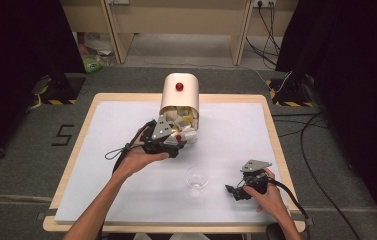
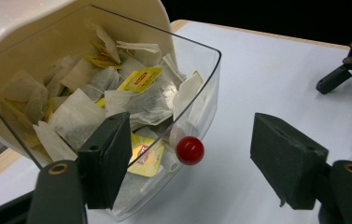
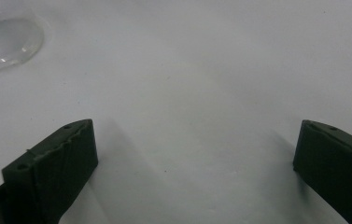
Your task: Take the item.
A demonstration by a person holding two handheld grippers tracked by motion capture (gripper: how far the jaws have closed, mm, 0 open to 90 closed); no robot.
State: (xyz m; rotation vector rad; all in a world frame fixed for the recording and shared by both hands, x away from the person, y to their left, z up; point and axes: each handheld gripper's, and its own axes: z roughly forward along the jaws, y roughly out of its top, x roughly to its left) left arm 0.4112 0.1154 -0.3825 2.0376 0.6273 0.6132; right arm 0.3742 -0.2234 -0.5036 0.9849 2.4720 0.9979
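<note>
Left gripper is at the mouth of the tea bag dispenser at the table's far side, jaws apart around the red knob on its clear flap, not pinching it. Right gripper sits wide open over bare white table, near the small glass cup.

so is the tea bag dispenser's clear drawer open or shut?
Open. The clear drawer with its red knob juts from the cream dispenser, exposing tea bags. The left gripper is open around the knob.
</note>
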